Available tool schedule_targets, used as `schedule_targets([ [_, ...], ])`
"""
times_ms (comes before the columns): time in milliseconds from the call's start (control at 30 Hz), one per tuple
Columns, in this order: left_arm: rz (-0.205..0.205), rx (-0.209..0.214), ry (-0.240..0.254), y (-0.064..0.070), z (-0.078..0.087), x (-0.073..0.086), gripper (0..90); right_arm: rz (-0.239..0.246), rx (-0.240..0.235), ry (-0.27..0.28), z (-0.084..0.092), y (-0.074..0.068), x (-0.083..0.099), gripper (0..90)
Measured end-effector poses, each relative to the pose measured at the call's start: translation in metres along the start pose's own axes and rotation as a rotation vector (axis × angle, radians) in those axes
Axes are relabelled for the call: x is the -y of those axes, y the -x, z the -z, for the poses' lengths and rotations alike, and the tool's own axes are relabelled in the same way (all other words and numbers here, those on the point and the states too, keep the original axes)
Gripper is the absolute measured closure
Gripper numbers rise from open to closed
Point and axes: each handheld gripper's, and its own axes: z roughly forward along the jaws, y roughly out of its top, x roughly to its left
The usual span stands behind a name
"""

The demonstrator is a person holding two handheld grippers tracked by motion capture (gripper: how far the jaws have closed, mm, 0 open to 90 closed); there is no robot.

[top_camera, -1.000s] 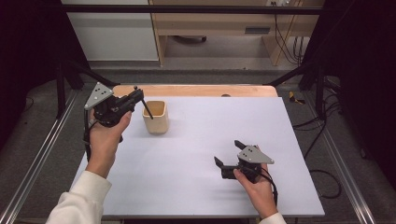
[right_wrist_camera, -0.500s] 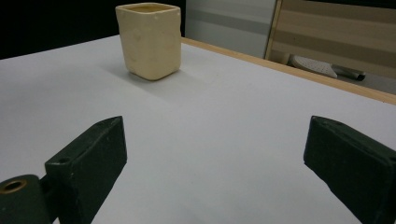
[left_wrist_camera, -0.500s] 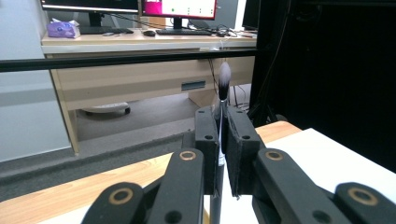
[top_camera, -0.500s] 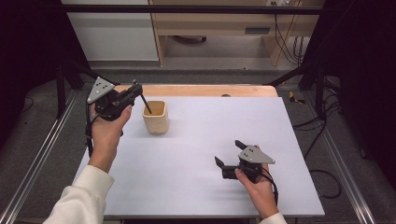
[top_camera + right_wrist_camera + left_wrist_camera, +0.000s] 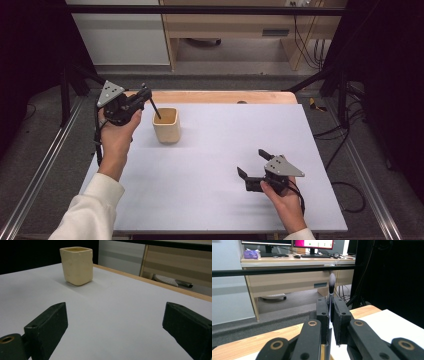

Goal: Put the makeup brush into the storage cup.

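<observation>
Brush pulled up and left, its handle tip now at the cup's mouth.

Nearest, the right gripper (image 5: 256,168) rests well right of the cream cup (image 5: 166,125), jaws apart; beyond, left gripper (image 5: 142,97) clamps the makeup brush (image 5: 331,287), long axis slanting down toward the cup.

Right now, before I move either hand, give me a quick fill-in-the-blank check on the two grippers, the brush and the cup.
1. The left gripper is shut on a ____.
2. The right gripper has its fingers ____ with nothing between them.
3. The brush handle's lower end points into the beige ____.
4. In the left gripper view, the bristles point ____.

Missing words: brush; open; cup; up
</observation>
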Motion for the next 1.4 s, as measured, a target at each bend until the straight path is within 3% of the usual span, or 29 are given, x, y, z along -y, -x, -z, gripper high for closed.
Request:
schedule_targets([
  [367,0.011,-0.023,-0.009,-0.009,-0.011,0.007,84.2,0.007,0.020,0.009,0.016,0.006,0.005,6.5],
  [1400,0.005,-0.046,-0.029,-0.010,-0.027,0.024,84.2,0.011,0.008,0.005,0.046,0.012,0.020,7.2],
])
